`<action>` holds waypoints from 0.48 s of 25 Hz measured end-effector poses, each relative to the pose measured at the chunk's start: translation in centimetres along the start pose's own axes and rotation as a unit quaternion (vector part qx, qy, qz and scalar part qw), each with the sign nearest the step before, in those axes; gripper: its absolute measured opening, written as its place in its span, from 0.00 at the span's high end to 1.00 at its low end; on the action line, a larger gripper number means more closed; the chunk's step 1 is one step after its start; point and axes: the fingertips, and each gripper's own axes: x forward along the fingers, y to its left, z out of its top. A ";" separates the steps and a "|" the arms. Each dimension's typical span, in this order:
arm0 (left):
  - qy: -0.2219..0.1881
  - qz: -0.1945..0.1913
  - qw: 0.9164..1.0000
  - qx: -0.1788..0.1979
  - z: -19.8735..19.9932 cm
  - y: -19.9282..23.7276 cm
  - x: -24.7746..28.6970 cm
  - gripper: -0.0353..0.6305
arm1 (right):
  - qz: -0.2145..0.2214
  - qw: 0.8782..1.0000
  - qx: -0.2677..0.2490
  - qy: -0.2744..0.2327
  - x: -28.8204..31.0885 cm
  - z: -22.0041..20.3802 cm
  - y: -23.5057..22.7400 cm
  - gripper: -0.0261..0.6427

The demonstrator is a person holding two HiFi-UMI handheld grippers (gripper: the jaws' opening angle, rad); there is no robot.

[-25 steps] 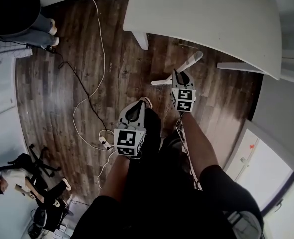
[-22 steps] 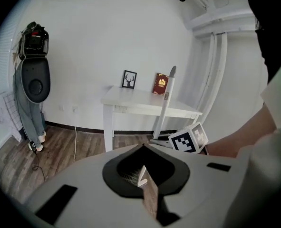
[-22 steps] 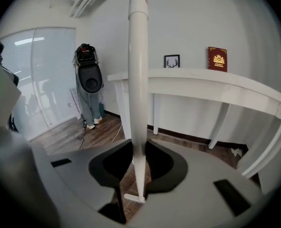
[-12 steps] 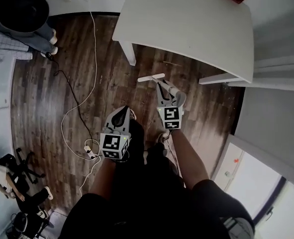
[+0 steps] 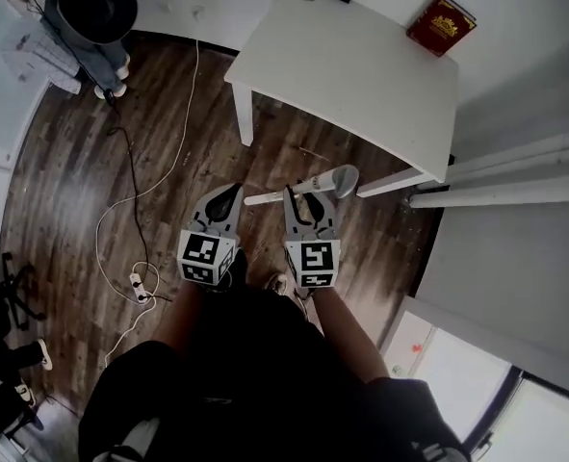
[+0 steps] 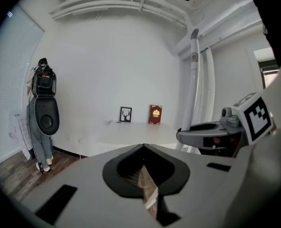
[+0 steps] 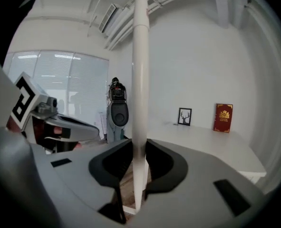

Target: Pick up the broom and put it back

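My right gripper [image 5: 300, 198] is clenched on the broom [image 7: 140, 80]: in the right gripper view the white pole runs straight up from between the jaws, and a short length shows below them, so I'm holding the shaft and not either end. From the head view I can't tell how much of it hangs under the gripper or how the sweeping end sits. My left gripper [image 6: 143, 146] is closed on nothing, just beside the right one on its left, and from there the pole stands up and to its right. I judge the broom to be light and stiff, the sort of thing that won't bend or get hurt by a knock, but it is long, so a small twist of my wrist will swing the far ends widely. The shaft looks smooth and round, so I expect it to be slippery; under a two-sided pinch it could spin or slide down through the jaws, especially if the lower end is the heavier one. I'd keep the hold on the bare shaft close to its balance point, and bring the left gripper onto the pole above the right one to stop it pivoting. The bench [image 5: 361, 65] lies ahead of both grippers, near enough that the pole could clip its edge if I swing carelessly.
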 end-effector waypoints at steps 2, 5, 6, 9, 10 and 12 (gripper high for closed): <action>-0.017 0.007 1.000 0.002 1.1 -1.5 -1.0 0.95 | 0.011 1.000 0.003 -0.009 -2.6 0.5 0.3 0.81; -0.038 0.017 0.999 0.009 2.5 -3.4 -1.8 0.95 | 0.003 0.999 0.027 -0.017 -5.4 0.8 -0.1 0.81; -0.042 0.018 0.999 0.011 2.6 -4.0 -2.1 0.95 | 0.002 0.999 0.031 -0.020 -6.1 0.7 0.1 0.81; -0.042 0.014 0.999 0.025 2.2 -5.9 -2.8 0.95 | 0.011 0.999 0.030 -0.020 -7.7 -0.2 1.2 0.81; -0.040 0.013 0.999 0.032 2.1 -6.3 -2.9 0.95 | 0.015 0.999 0.027 -0.019 -8.0 -0.4 1.5 0.81; -0.035 0.013 0.998 0.041 2.1 -6.8 -3.0 0.95 | 0.019 0.999 0.018 -0.020 -8.5 -0.5 1.8 0.81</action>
